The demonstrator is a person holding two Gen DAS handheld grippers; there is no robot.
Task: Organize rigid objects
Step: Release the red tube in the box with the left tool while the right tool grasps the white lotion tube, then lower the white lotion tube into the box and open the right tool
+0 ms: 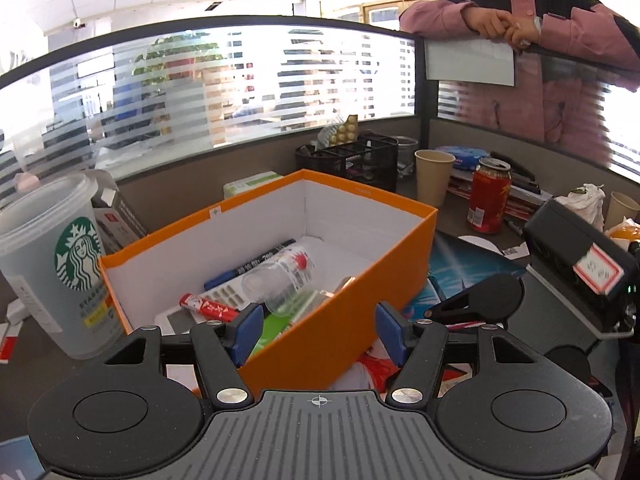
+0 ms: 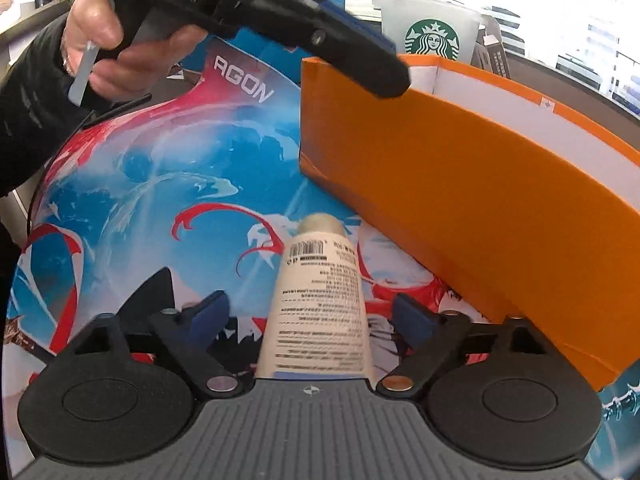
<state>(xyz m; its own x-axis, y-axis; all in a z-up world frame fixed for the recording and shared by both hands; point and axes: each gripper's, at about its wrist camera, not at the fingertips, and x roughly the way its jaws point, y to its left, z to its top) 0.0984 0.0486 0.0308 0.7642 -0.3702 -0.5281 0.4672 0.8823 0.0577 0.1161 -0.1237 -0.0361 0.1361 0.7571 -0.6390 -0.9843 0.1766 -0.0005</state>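
An orange box (image 1: 360, 304) with white inner walls holds a clear plastic bottle (image 1: 280, 280), a blue marker (image 1: 248, 266), a red tube (image 1: 208, 308) and other small items. My left gripper (image 1: 320, 330) is open and empty, hovering over the box's near edge. My right gripper (image 2: 312, 320) is open around a cream tube (image 2: 320, 296) with a barcode label. The tube lies on the colourful mat (image 2: 160, 184) beside the box's orange wall (image 2: 460, 216) and does not touch the fingers. The left gripper (image 2: 372, 64) also shows in the right wrist view, above the box corner.
A Starbucks cup (image 1: 60, 264) stands left of the box. A red can (image 1: 490, 196), a paper cup (image 1: 434, 176) and a black mesh organizer (image 1: 352, 160) stand behind it. A person in a pink jacket (image 1: 560, 80) leans on the partition. Clutter lies at right.
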